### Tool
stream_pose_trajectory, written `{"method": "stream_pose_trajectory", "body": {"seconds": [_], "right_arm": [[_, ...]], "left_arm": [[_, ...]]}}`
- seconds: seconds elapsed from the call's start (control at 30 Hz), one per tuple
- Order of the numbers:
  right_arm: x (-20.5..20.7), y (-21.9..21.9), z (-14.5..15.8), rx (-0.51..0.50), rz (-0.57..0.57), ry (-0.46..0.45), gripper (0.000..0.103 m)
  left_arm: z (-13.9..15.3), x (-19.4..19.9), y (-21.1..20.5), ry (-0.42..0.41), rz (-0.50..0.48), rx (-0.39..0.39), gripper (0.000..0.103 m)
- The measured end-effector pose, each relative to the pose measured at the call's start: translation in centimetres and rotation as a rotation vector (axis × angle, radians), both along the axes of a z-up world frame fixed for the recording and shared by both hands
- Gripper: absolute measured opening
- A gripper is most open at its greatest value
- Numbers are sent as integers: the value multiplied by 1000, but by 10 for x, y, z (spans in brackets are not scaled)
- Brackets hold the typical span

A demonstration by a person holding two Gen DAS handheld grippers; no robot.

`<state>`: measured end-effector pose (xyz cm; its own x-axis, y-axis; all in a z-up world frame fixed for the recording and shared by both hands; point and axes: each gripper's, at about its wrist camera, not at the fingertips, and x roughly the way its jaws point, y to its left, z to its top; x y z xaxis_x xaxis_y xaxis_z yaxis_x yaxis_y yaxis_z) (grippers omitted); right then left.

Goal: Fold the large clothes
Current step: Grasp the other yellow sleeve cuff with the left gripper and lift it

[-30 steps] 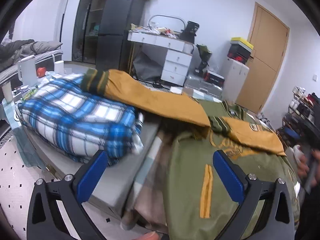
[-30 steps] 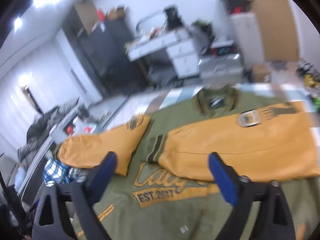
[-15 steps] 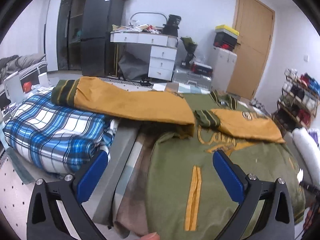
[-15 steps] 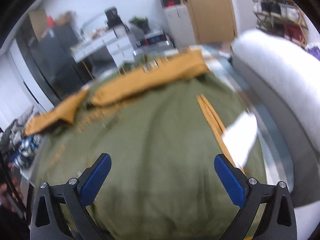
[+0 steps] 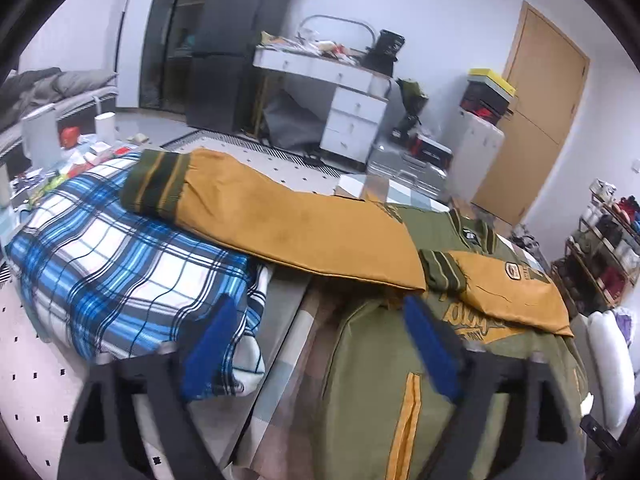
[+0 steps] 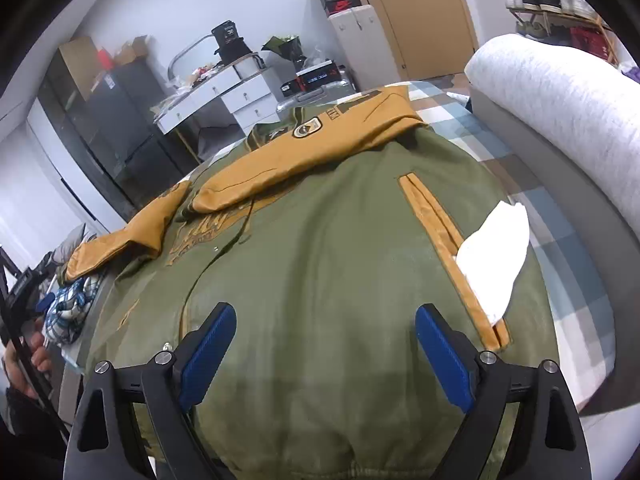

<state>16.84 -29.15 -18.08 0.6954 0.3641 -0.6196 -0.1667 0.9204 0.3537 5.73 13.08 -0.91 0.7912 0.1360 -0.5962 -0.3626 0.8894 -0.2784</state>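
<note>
Olive bomber jacket [image 6: 320, 280] spread flat over the checked bed [image 6: 560, 264], collar toward the far edge. Mustard right sleeve [image 6: 304, 156] folded across the chest; left sleeve [image 5: 288, 220] outstretched onto plaid bedding [image 5: 120, 272]; body unfolded. Left gripper [image 5: 320, 352] just been closing, nothing between; right gripper [image 6: 326, 356] wide, empty, above the hem.

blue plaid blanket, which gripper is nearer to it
Left. The left gripper is right beside the blue plaid blanket; the right gripper is over the green jacket, far off.
</note>
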Motion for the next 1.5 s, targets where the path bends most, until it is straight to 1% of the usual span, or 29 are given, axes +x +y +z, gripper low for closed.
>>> {"method": "stream_pose_trajectory", "body": {"seconds": [0.03, 0.13, 0.17, 0.23, 0.27, 0.37, 0.5, 0.53, 0.57, 0.6, 0.63, 0.67, 0.7, 0.8, 0.87, 0.9, 0.93, 1.07, 1.13, 1.17, 1.2, 1.27, 1.3, 1.33, 1.37, 1.4, 1.43, 1.47, 1.5], "right_arm": [[2, -1, -1, 1, -1, 2, 92], [1, -4, -2, 16, -7, 0, 92], [1, -4, -2, 18, -7, -1, 92], [1, -5, -3, 18, -11, 3, 92], [1, -6, -4, 20, -14, 8, 92], [1, -10, -6, 26, -24, 20, 92], [0, -14, -4, 30, -36, 20, 92], [-1, -14, -3, 31, -38, 18, 92], [-2, -15, -2, 31, -40, 16, 92], [-2, -16, -1, 32, -41, 14, 92], [-3, -16, 0, 35, -42, 12, 92], [-4, -16, -1, 39, -41, 13, 92], [-5, -16, -1, 41, -40, 14, 92], [-6, -16, -5, 45, -37, 21, 92], [-6, -17, -7, 49, -38, 27, 92], [-6, -18, -8, 53, -35, 28, 92], [-6, -19, -8, 56, -34, 27, 92], [-6, -24, -13, 78, -35, 31, 92], [-7, -28, -14, 81, -42, 34, 92], [-8, -30, -14, 82, -45, 35, 92], [-9, -32, -14, 81, -50, 37, 92], [-11, -36, -14, 73, -69, 43, 92], [-13, -38, -12, 71, -77, 46, 92], [-15, -40, -11, 69, -85, 46, 92], [-17, -41, -8, 64, -94, 43, 92], [-20, -41, -5, 58, -101, 38, 92], [-23, -41, -2, 53, -107, 31, 92], [-27, -41, 1, 47, -114, 23, 92], [-29, -42, 3, 43, -120, 19, 92]], "left_arm": [[1, 0, 7, -14, 11, -27, 65], [5, -1, 35, -68, 94, -119, 63], [4, 0, 45, -70, 128, -147, 63], [-1, 6, 60, -54, 179, -189, 63], [-6, 10, 68, -32, 208, -215, 63], [-20, 22, 84, -2, 225, -284, 63], [-30, 39, 93, 28, 283, -310, 63], [-31, 41, 94, 22, 306, -303, 58], [-30, 43, 93, 22, 338, -278, 35], [-29, 44, 94, 42, 368, -252, 19], [-29, 45, 93, 50, 376, -241, 18], [-29, 44, 90, 38, 379, -242, 15], [-28, 42, 89, 34, 382, -238, 14], [-19, 37, 78, 20, 379, -179, 11], [-6, 37, 65, -2, 355, -117, 10], [0, 42, 65, -15, 346, -96, 9], [10, 45, 59, -38, 330, -65, 8], [43, 65, 37, -128, 249, 18, 7], [67, 83, 9, -183, 187, 96, 6], [80, 94, -9, -214, 136, 130, 6], [88, 102, -21, -236, 96, 147, 6], [107, 123, -61, -305, -33, 176, 4], [117, 135, -89, -336, -128, 191, 3], [125, 146, -119, -365, -245, 190, 3], [130, 156, -150, -382, -372, 167, 3], [129, 162, -170, -376, -452, 150, 13], [124, 172, -204, -327, -573, 141, 26], [119, 177, -221, -289, -631, 144, 56], [106, 176, -244, -252, -713, 149, 64]]}}
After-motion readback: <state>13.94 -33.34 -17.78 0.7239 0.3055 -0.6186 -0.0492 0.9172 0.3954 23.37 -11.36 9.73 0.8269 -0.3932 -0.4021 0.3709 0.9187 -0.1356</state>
